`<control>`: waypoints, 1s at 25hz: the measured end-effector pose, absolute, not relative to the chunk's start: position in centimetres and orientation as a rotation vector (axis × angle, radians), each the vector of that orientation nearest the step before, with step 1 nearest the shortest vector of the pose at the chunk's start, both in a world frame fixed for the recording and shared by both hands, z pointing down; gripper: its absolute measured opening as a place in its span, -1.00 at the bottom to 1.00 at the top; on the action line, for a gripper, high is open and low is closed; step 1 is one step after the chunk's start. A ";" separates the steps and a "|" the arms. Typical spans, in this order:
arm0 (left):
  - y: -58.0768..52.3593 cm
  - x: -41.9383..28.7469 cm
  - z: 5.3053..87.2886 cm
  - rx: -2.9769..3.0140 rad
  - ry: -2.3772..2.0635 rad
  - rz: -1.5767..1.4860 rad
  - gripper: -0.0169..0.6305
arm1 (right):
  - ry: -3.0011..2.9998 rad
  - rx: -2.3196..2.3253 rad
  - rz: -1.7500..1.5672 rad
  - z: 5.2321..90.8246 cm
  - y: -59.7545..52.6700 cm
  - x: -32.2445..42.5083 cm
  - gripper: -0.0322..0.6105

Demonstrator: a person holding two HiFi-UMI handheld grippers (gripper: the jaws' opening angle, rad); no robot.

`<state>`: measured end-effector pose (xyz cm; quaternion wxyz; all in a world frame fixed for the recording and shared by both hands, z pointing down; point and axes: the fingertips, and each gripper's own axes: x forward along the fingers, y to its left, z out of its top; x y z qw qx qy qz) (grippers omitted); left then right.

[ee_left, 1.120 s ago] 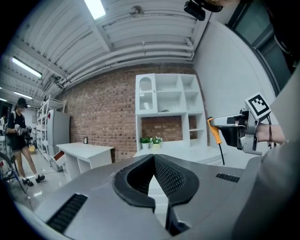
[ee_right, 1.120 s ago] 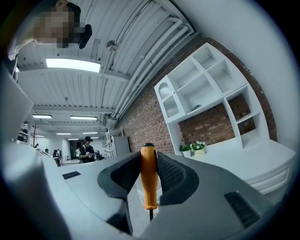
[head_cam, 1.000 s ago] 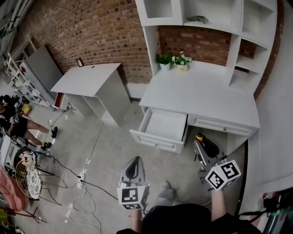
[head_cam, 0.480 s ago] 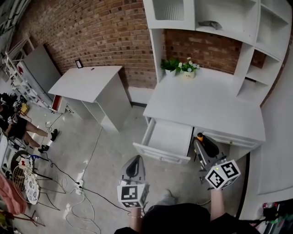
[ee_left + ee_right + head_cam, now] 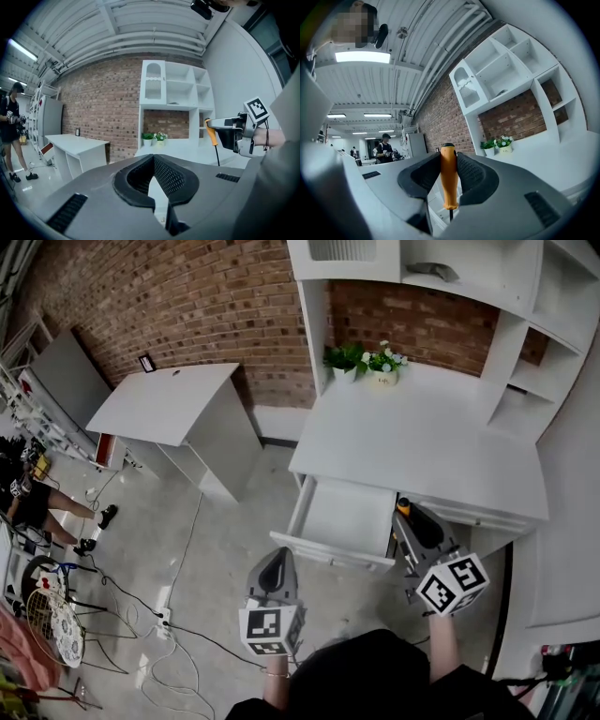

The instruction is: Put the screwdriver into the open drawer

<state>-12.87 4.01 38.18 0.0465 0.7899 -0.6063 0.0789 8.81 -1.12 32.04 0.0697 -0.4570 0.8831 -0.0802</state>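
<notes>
Though reduced to an orange speck in the head view, just outside the right wall of the open drawer (image 5: 345, 514), appears plainly in the right gripper view: screwdriver (image 5: 449, 180) upright, shaft down, handle clamped by the right gripper (image 5: 449, 161). Left gripper (image 5: 153, 158) closed tip to tip, empty.

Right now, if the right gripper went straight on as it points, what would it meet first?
Likely the desk, at its front edge beside the open drawer; if the right gripper rides above it, the plant pots behind. Depth is unclear.
</notes>
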 end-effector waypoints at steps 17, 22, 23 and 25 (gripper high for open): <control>-4.2 -12.6 45.0 2.218 -1.754 0.324 -0.92 | 2.858 -1.276 -0.482 39.4 -12.0 4.7 -0.54; -7.5 -11.8 47.8 2.155 -1.714 0.349 -0.92 | 2.956 -1.195 -0.552 42.4 -15.8 2.7 -0.54; -8.0 -11.7 48.3 2.143 -1.707 0.354 -0.92 | 2.985 -1.176 -0.560 43.1 -16.2 2.2 -0.54; -8.8 -11.5 49.4 2.116 -1.696 0.367 -0.92 | 3.044 -1.132 -0.580 44.6 -17.0 1.2 -0.54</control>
